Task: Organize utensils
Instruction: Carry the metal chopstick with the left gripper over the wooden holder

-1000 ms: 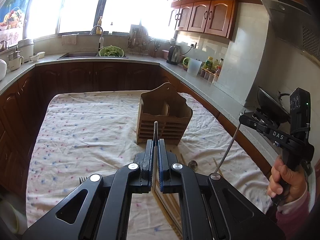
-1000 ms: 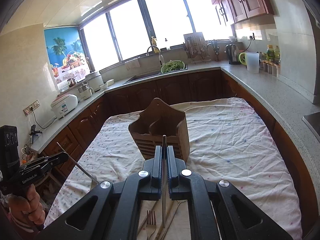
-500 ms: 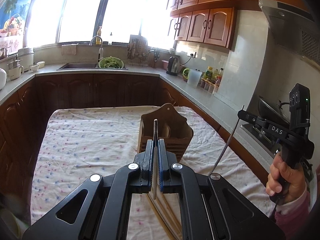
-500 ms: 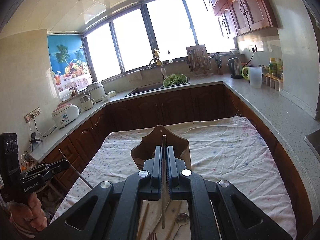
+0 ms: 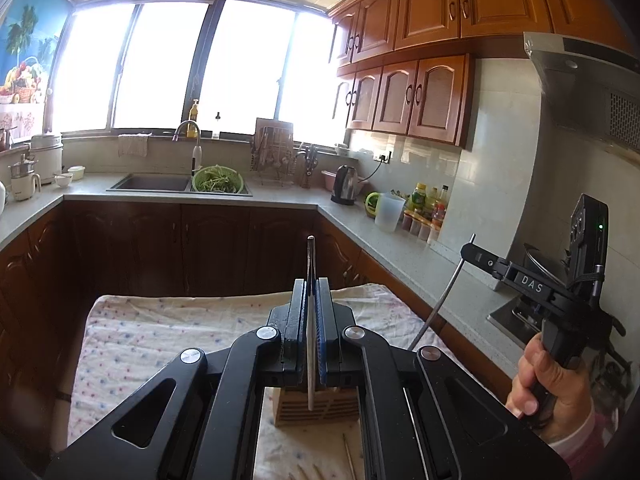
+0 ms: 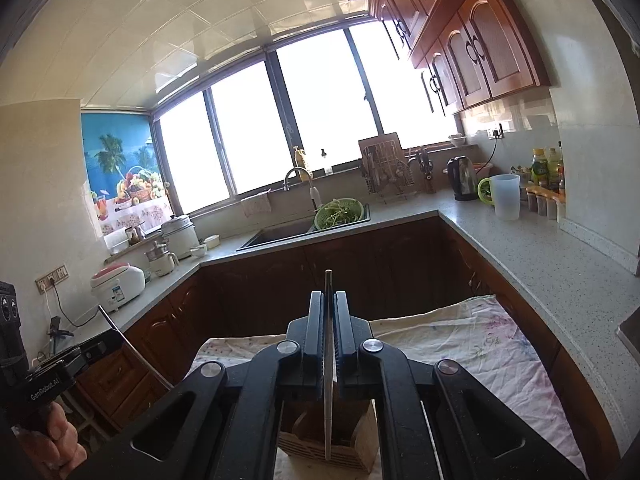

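The left tool was clamped shut on a thin metal utensil whose handle end rose above the pads and whose lower end hung down in front of the wooden holder. The right tool gripped another slim metal utensil in the same upright way, its lower end hanging in front of that holder. Which kind of utensil each was could not be told. The holder stood on the cloth-covered counter, with chopsticks lying on the cloth near it. A hand in a pink sleeve held the right tool's grip.
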`<state>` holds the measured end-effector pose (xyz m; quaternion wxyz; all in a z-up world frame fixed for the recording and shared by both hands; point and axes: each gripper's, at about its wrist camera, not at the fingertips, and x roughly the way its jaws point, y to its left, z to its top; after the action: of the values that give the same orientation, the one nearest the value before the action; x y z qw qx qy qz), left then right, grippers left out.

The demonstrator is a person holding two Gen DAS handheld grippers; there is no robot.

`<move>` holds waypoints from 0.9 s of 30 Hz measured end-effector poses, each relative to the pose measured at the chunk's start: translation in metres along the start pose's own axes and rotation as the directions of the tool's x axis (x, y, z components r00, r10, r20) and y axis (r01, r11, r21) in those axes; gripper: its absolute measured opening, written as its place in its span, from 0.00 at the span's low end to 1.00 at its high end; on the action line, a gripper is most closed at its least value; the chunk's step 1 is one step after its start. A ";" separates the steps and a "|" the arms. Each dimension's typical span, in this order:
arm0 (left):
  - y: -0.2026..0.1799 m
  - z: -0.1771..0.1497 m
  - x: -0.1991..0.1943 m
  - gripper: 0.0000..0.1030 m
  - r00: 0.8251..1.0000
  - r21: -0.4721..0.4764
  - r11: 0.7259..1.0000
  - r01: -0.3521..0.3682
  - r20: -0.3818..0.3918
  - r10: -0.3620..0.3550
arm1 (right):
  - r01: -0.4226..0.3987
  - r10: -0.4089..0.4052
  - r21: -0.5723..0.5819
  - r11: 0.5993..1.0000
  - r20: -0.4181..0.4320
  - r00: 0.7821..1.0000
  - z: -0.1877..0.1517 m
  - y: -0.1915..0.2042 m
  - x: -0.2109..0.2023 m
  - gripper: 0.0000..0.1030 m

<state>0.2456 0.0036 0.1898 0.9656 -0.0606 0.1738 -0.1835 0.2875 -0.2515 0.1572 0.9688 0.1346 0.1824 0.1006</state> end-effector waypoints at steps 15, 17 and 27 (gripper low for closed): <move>0.029 -0.054 0.114 0.03 0.998 -0.114 0.992 -0.046 -0.057 0.039 | 0.032 -0.028 0.100 0.994 -0.049 0.998 -0.063 -0.036 0.082 0.04; 0.035 -0.062 0.120 0.03 0.997 -0.137 0.989 -0.051 -0.066 0.043 | 0.038 -0.031 0.117 0.992 -0.056 0.998 -0.071 -0.040 0.085 0.04; 0.031 -0.073 0.134 0.00 0.992 -0.126 0.990 -0.067 -0.112 0.052 | 0.060 -0.046 0.142 0.988 -0.100 0.994 -0.082 -0.052 0.094 0.05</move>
<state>0.3469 -0.0223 0.0743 0.9538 -0.1078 0.2393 -0.1459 0.3499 -0.2592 0.0379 0.9488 0.1945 0.2395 0.0679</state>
